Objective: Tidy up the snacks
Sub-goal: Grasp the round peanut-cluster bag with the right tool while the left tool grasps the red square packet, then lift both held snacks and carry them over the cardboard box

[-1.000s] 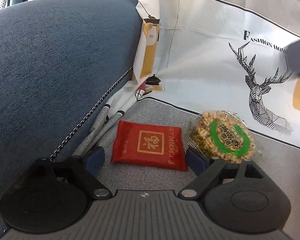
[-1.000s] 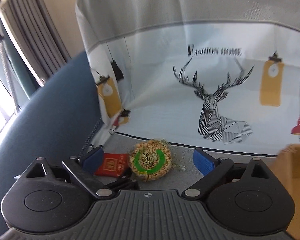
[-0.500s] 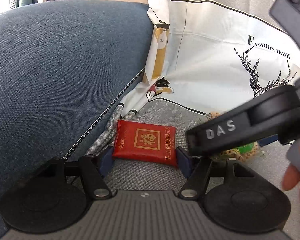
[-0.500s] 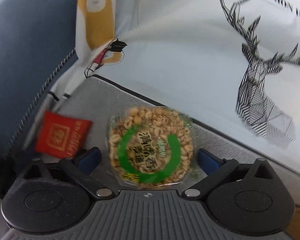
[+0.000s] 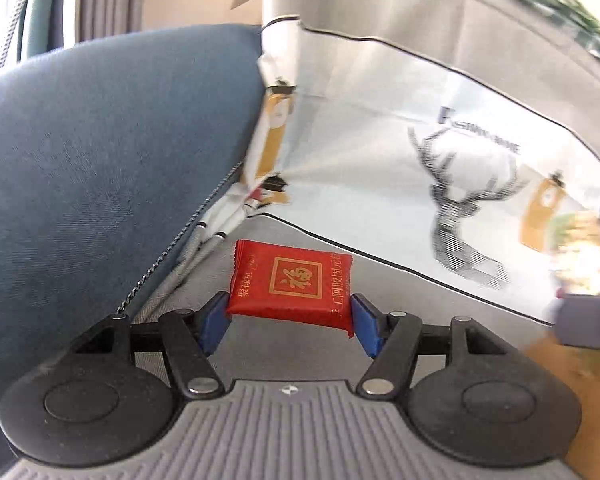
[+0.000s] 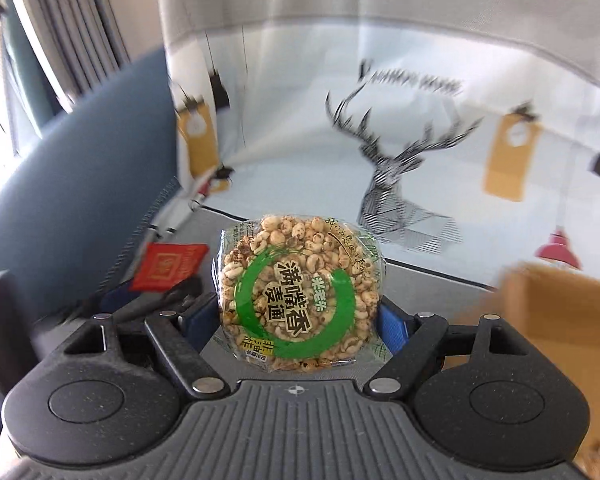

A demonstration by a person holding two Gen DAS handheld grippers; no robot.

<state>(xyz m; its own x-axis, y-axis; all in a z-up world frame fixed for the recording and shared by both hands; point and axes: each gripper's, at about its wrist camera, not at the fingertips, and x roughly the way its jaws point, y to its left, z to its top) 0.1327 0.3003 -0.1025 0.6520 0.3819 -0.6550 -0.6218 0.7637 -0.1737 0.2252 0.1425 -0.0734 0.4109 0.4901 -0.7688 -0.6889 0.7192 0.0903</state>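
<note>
Beyond both tools rises the blue sofa arm (image 5: 100, 160), with the deer-print cloth (image 5: 380, 160) draped ahead and the grey seat (image 5: 380, 312) below. A cardboard box (image 6: 560, 312) sits to the right of the right tool, probably where the snacks go; neither snack is in it yet, so sorting looks barely begun. The right tool (image 6: 300, 320), tilted down, has just been closing and its blue pads press the sides of the round puffed-grain cake (image 6: 296, 292), lifted clear. The left tool (image 5: 288, 322), likewise angled down, clamps the red packet (image 5: 292, 284) at its near edge.
</note>
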